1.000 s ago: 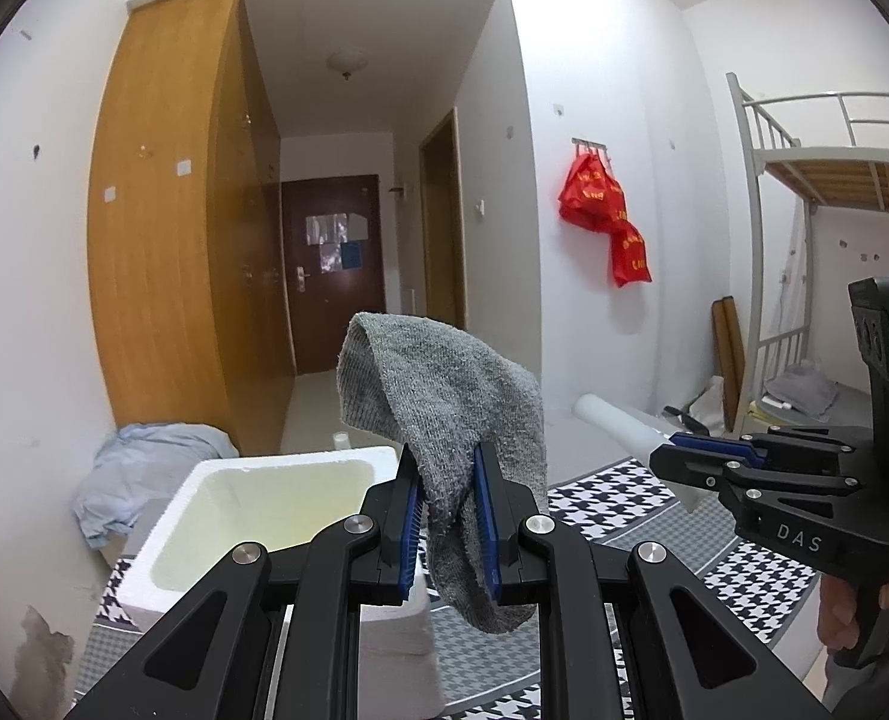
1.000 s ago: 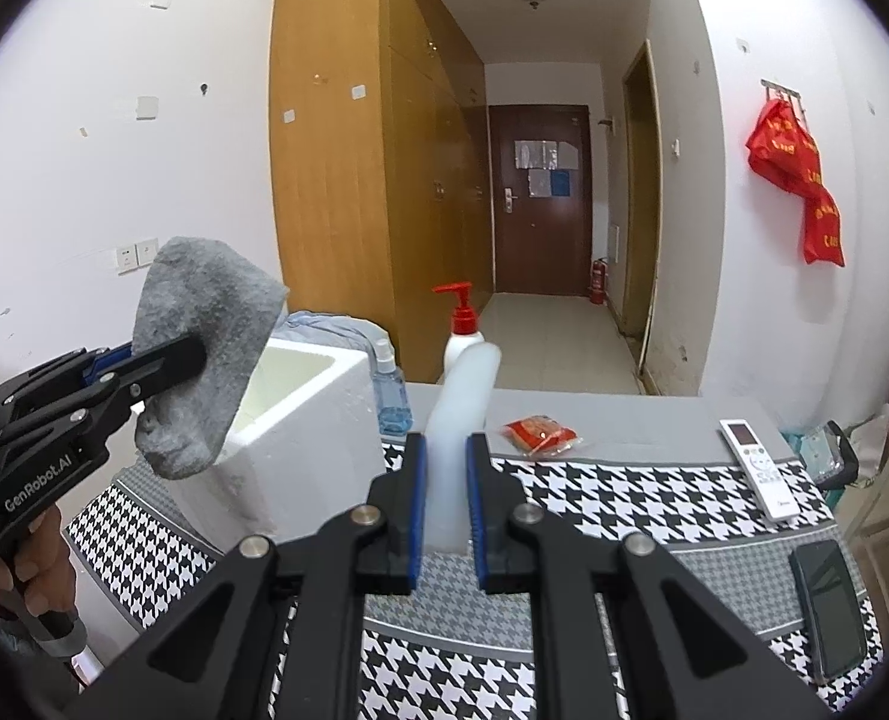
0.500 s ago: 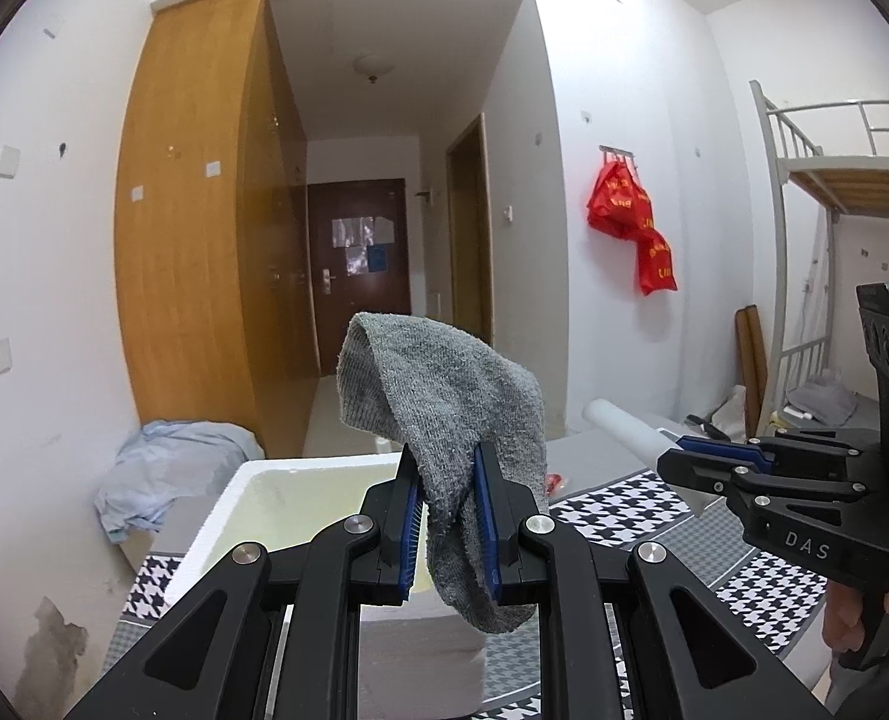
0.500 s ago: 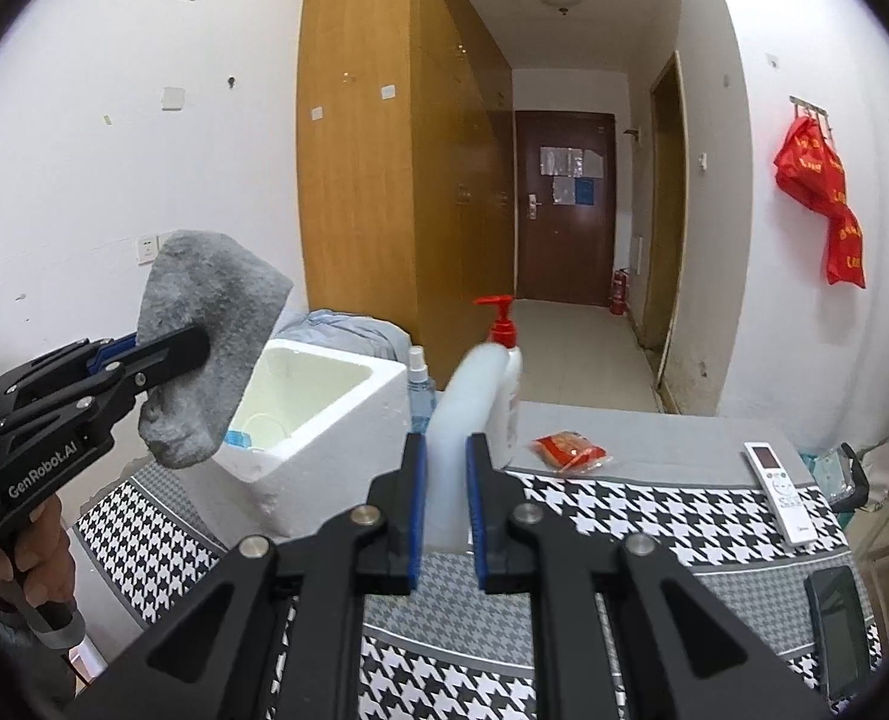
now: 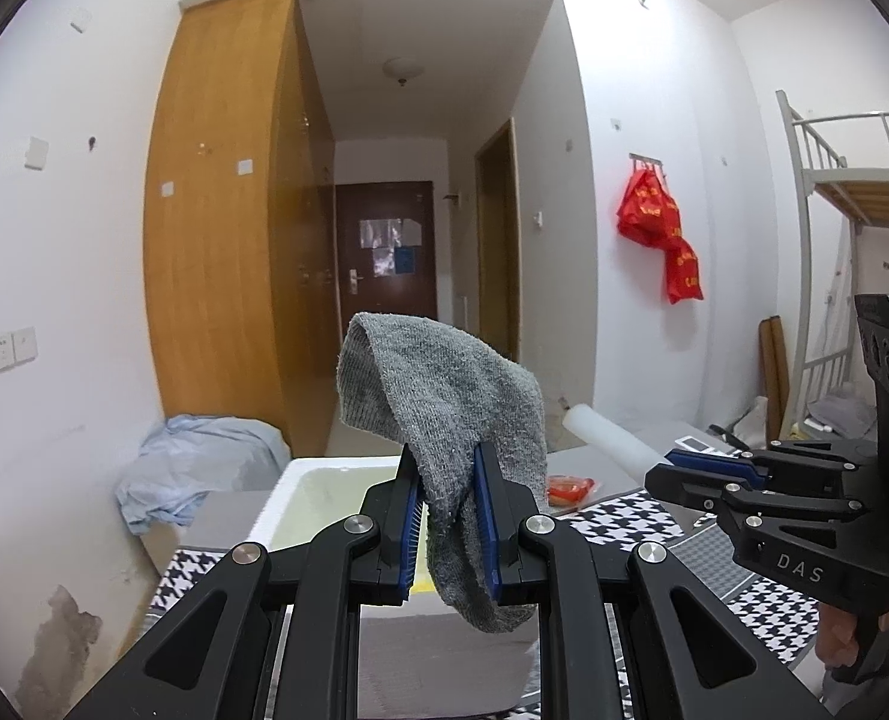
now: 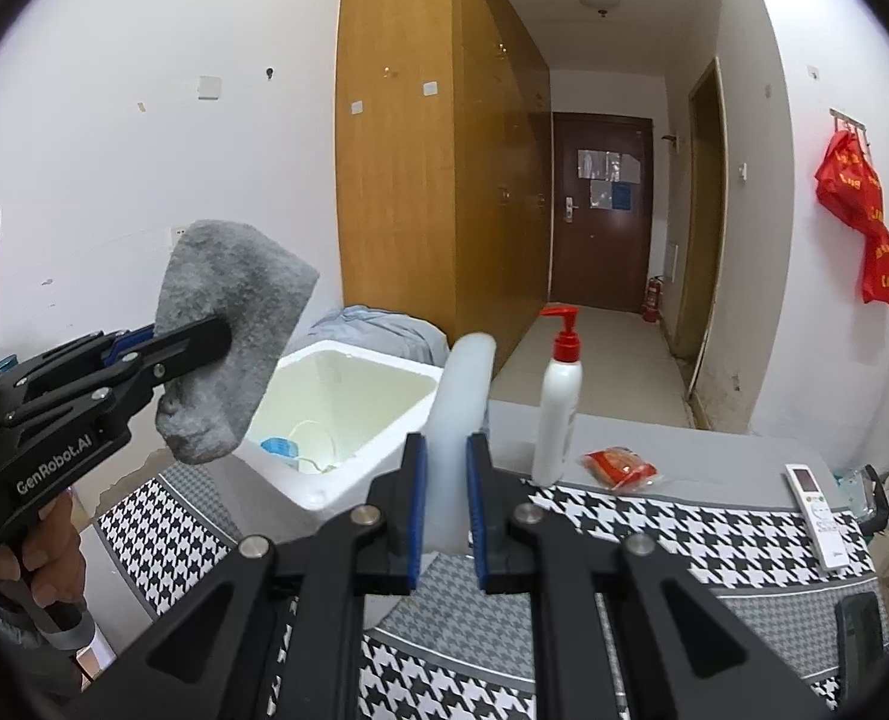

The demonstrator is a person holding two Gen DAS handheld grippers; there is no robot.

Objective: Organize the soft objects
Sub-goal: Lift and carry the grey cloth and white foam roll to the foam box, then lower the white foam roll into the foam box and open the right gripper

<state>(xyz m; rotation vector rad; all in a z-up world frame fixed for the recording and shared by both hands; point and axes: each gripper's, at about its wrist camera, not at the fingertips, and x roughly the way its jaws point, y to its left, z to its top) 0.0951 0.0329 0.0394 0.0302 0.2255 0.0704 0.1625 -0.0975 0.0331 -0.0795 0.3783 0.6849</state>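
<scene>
Left tongs (image 5: 449, 510) clamp a grey sock (image 5: 444, 414), right tongs (image 6: 444, 495) pinch a white foam roll (image 6: 461, 420), both held clear above the desk (image 6: 684, 534) near its left edge, likely bound for the open foam box (image 6: 348, 414) there.

Readable markings
You see "GenRobot.AI" on your left gripper (image 6: 216, 333) body and "DAS" on your right gripper (image 5: 663, 471) body.

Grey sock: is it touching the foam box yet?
Apart. The right wrist view shows the sock hanging in the left gripper, clear of the box's rim.
</scene>
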